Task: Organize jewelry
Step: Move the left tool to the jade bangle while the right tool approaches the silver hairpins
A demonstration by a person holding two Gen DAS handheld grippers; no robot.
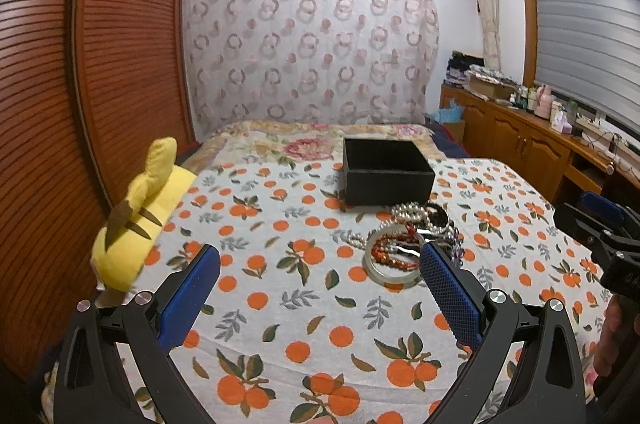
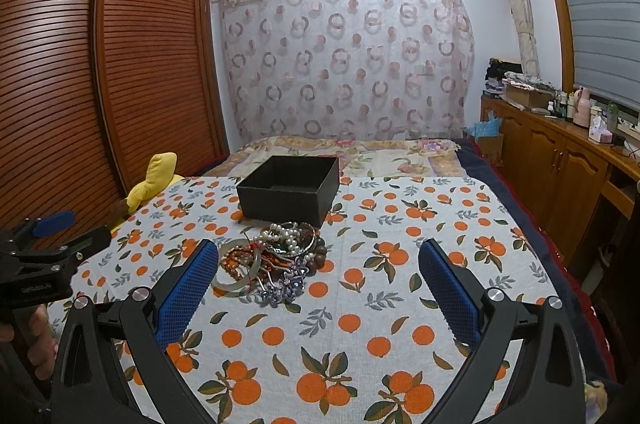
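Note:
A tangled pile of jewelry [image 1: 416, 236] lies on the orange-print cloth: pearl strands, red bead bracelets, a pale jade bangle [image 1: 390, 266], dark beads. It also shows in the right wrist view [image 2: 276, 260]. An open, empty black box [image 1: 386, 169] stands just behind the pile, also in the right wrist view [image 2: 290, 189]. My left gripper [image 1: 320, 256] is open and empty, its right fingertip beside the pile. My right gripper [image 2: 318, 256] is open and empty, its left fingertip beside the bangle [image 2: 236, 274].
A yellow plush toy [image 1: 136, 224] lies at the cloth's left edge near a wooden louvered wardrobe [image 1: 120, 43]. A wooden cabinet [image 2: 560, 159] with bottles runs along the right wall. The bed continues behind the box to a curtain [image 2: 344, 63].

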